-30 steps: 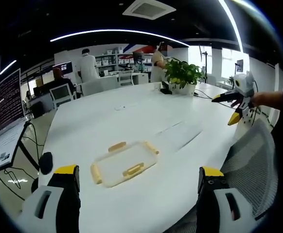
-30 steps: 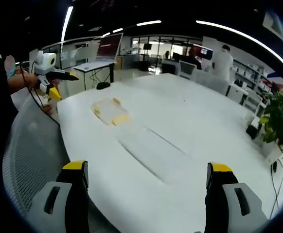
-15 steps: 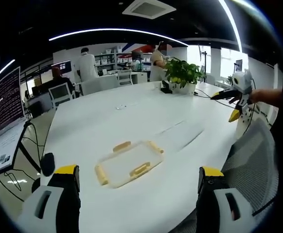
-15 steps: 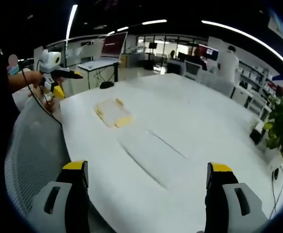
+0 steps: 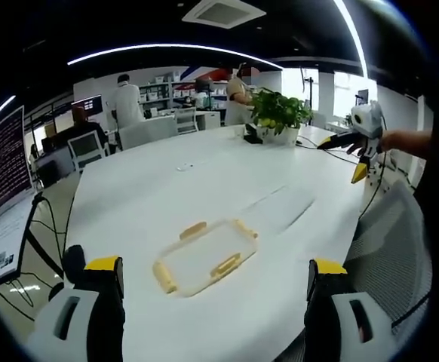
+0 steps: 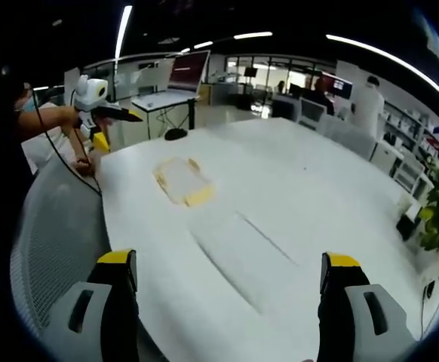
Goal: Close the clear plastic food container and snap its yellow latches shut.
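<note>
Clear plastic container (image 5: 204, 257) lies ahead between the wide-spread left hand-held gripper (image 5: 214, 275) jaws

Open-plan office, dark ceiling. Long curved light strips (image 5: 174, 50) overhead; square ceiling vent (image 5: 223, 13) above. Large white oval worktop (image 5: 204, 181) fills the middle. Potted green plant (image 5: 280, 113) at its far end, bright windows (image 5: 355, 83) behind. Grey mesh chair back (image 5: 397, 249) at the near edge. Side desk with lit monitor (image 5: 4, 158), cables trailing to the floor. Two people stand by shelving (image 5: 167, 94) in the distance; one sits at a desk. Right gripper view: laptop (image 6: 182, 75) on a separate desk, glass partitions beyond.
</note>
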A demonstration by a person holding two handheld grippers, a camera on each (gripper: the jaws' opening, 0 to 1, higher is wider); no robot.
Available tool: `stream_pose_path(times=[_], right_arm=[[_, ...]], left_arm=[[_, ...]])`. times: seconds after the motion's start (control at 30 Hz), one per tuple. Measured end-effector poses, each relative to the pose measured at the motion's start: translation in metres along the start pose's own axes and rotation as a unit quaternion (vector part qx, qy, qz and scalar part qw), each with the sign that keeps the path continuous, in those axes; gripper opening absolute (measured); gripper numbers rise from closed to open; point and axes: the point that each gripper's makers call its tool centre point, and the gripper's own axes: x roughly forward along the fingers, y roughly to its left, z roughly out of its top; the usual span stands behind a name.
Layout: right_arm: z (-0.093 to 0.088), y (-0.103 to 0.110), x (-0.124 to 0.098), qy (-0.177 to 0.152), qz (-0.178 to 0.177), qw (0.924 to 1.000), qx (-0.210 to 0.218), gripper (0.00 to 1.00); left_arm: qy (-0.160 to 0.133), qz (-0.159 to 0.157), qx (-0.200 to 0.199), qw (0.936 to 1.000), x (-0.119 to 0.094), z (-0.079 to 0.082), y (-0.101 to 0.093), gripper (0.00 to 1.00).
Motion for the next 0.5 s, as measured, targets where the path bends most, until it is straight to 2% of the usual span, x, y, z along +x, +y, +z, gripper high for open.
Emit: stream_pose_path(times=[0.5], right_arm=[[0.012,0.006,0.016,0.008,0.031,0.9990,-0.031,0.96]], left_arm=[[0.011,-0.031,0.019,0.9993,0.012,0.000,0.009,0.97]])
